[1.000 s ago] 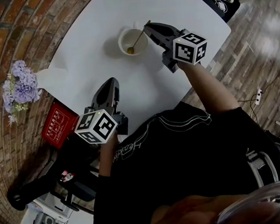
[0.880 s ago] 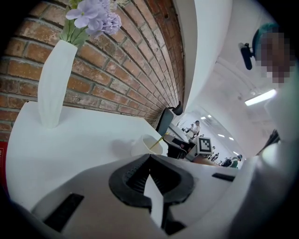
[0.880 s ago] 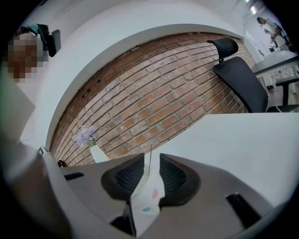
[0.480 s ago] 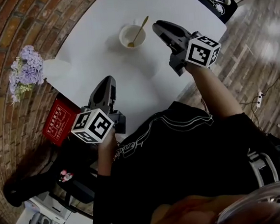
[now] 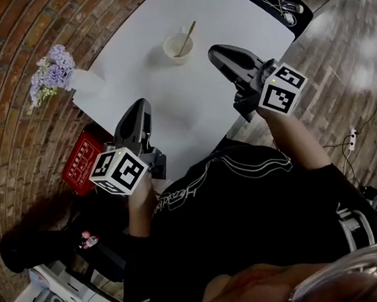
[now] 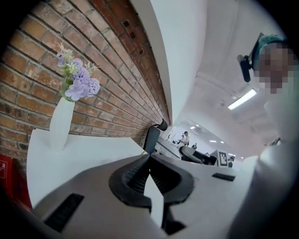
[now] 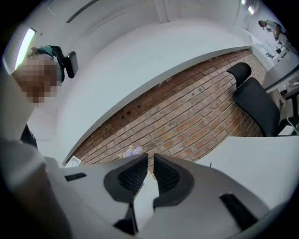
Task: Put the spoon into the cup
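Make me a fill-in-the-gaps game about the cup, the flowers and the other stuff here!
1. The spoon stands inside the white ___.
2. The flowers in the vase are ___.
3. The box down beside the table is ___.
4. The wall behind the flowers is made of ___.

Missing words: cup; purple; red; brick.

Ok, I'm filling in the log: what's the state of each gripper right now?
Left gripper: closed, empty.
Right gripper: jaws slightly apart, holding nothing; the spoon sits in the cup.
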A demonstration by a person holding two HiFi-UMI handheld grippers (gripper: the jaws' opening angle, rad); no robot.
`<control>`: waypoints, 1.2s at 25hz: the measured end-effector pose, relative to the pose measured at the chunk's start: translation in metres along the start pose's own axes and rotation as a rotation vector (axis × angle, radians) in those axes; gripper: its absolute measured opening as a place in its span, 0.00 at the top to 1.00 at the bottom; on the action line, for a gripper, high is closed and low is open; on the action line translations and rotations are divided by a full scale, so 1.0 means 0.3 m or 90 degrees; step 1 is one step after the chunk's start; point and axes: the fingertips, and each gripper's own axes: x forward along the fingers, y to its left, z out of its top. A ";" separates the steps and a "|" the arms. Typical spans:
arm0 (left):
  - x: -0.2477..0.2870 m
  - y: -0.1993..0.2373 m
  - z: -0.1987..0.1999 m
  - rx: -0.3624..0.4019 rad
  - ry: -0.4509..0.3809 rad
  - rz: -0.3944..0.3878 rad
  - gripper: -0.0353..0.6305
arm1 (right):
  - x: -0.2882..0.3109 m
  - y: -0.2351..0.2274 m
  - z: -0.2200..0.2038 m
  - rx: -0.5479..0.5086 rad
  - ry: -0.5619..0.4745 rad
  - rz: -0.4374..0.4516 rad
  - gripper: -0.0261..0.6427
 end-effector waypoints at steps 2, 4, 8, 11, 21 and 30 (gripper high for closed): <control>-0.034 -0.041 0.008 0.009 -0.009 -0.012 0.94 | -0.028 0.069 -0.009 -0.015 0.007 0.014 0.93; -0.065 -0.081 0.010 0.016 -0.013 -0.025 0.94 | -0.052 0.137 -0.040 -0.049 0.033 0.032 0.94; -0.106 -0.136 0.009 0.039 -0.019 -0.040 0.94 | -0.089 0.240 -0.109 -0.117 0.087 0.064 0.96; -0.123 -0.163 0.006 0.051 -0.019 -0.049 0.94 | -0.108 0.284 -0.144 -0.135 0.110 0.076 0.96; -0.121 -0.233 -0.002 0.077 -0.010 -0.077 0.94 | -0.140 0.292 -0.144 -0.096 0.100 0.076 0.97; -0.116 -0.244 -0.013 0.076 -0.005 -0.081 0.94 | -0.139 0.292 -0.142 -0.087 0.100 0.077 0.97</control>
